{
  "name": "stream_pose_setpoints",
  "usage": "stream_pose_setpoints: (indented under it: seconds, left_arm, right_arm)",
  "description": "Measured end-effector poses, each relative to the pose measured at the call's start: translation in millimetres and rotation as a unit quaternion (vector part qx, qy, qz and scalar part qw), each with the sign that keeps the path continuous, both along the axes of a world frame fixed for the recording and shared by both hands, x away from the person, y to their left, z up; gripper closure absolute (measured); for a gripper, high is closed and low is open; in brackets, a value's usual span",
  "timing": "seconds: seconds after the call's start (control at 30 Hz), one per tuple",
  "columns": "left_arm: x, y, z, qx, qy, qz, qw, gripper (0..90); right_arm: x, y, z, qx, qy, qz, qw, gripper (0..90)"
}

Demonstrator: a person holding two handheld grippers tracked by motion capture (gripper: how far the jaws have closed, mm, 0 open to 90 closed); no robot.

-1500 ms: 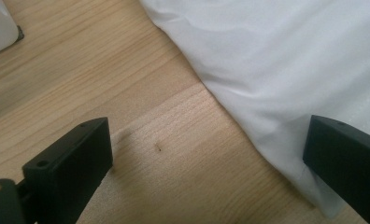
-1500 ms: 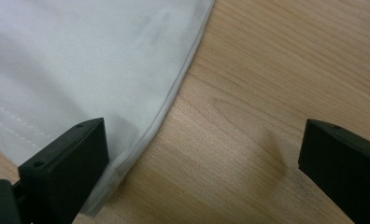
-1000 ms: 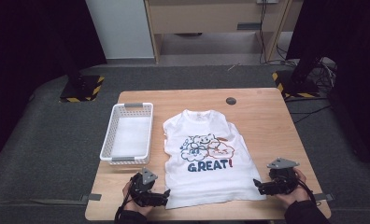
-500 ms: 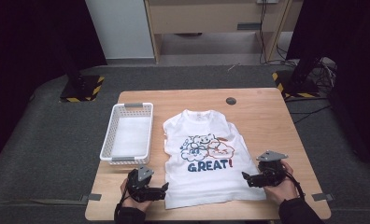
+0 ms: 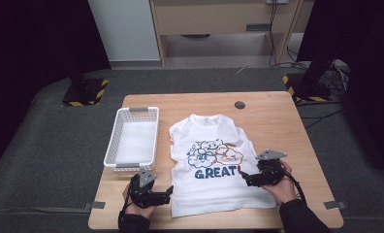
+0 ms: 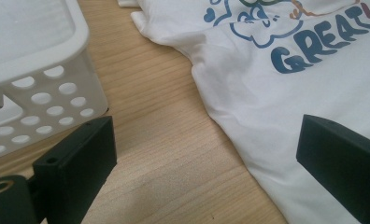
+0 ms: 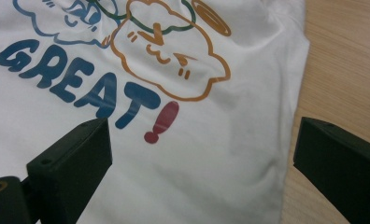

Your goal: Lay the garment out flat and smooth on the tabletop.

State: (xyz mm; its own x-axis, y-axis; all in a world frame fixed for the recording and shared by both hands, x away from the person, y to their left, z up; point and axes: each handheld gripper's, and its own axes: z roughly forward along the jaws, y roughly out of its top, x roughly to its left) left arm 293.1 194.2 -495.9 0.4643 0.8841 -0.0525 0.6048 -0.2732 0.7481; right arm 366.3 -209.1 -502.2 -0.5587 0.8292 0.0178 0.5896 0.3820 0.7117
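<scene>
Right gripper (image 5: 245, 176) now over soft T-shirt (image 5: 214, 194)

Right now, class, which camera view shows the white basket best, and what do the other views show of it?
The high view shows it best: the whole white basket shows, standing on the table left of the T-shirt. The left gripper view catches one perforated corner close up. The right gripper view looks at the T-shirt's print instead.
</scene>
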Motion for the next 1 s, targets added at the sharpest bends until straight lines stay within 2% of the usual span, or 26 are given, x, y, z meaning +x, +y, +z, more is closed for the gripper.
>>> stream_pose_setpoints:
  seconds: [0.23,0.33,0.4,0.47,0.57,0.7,0.97,1.0]
  left_arm:
    - [1.9,-0.8,-2.4,0.003,0.006,-0.004,1.0,4.7]
    - [4.3,-5.1,-7.2,0.016,0.016,-0.013,0.9997,4.7]
    - [5.5,-9.8,-9.9,0.025,0.023,-0.023,0.9992,4.7]
    - [5.7,-15.0,-12.7,0.04,0.029,-0.033,0.9982,4.6]
    - [4.9,-21.8,-16.4,0.065,0.036,-0.048,0.9961,4.6]
    - [4.3,-25.9,-17.8,0.087,0.034,-0.059,0.9939,4.7]
    - [4.5,-29.7,-23.3,0.117,0.049,-0.066,0.9898,4.9]
    - [4.4,-29.9,-23.5,0.115,0.049,-0.066,0.9899,4.8]
  right_arm:
    - [18.4,18.1,-5.3,0.003,-0.002,0.003,1.0,5.4]
    - [28.9,25.4,-9.9,-0.003,0.001,-0.003,1.0,5.7]
    - [36.0,29.9,-12.9,0.002,0.005,-0.01,0.9999,6.2]
    - [43.2,34.5,-16.1,0.007,0.011,-0.011,0.9998,6.3]
    - [52.3,42.2,-22.5,-0.002,0.01,-0.011,0.9999,7.1]
    - [57.7,47.8,-30.3,-0.009,0.018,-0.013,0.9997,6.7]
    - [57.1,44.6,-32.0,-0.015,0.012,-0.016,0.9997,4.8]
    - [56.8,43.9,-32.0,-0.015,0.013,-0.017,0.9997,4.5]
